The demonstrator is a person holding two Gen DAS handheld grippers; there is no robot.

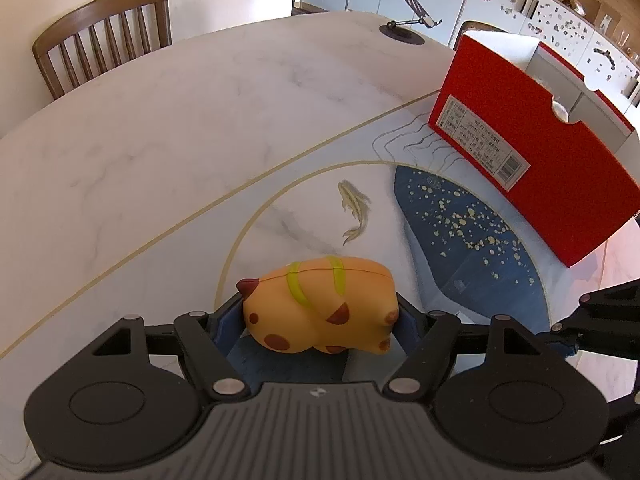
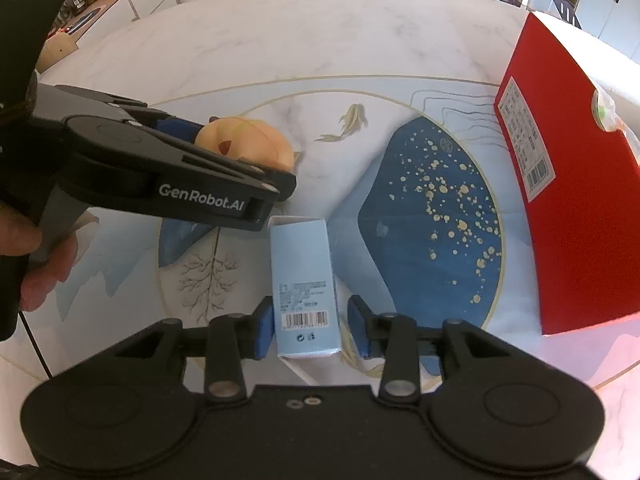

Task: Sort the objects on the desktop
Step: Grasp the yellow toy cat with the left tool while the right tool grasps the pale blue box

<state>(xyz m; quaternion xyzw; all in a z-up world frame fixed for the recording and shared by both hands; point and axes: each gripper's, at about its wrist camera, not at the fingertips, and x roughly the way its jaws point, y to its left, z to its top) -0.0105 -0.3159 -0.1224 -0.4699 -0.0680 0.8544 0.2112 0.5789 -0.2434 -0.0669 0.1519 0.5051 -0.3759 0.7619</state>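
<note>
**Inspector A:** Left gripper (image 1: pixel 320 320), wrist view: the blue pads press both flanks of an orange rubbery animal toy with brown spots and yellow-green stripes (image 1: pixel 320 308). Clamped on it. The right-hand view places the same toy (image 2: pixel 246 140) over the white marble-patterned table (image 2: pixel 320 32), above the painted mat.

**Inspector B:** Noted. Right gripper (image 2: pixel 310 330): the pads stand either side of a pale blue upright cardboard box with a barcode label (image 2: pixel 304 284). The left pad (image 2: pixel 264 332) looks to be touching or just beside the box; a gap shows at the right pad. I record it as spread, not gripping.

**Inspector A:** Where does the box stand?

**Inspector B:** On the mat, beside the dark blue gold-speckled mountain print (image 2: pixel 432 208), near the table's front.

**Inspector A:** Other items?

**Inspector B:** A large red cardboard shoebox with a white label (image 1: pixel 532 152) sits to the right, well apart from the toy. A brown wooden chair (image 1: pixel 104 36) stands beyond the far edge.
</note>
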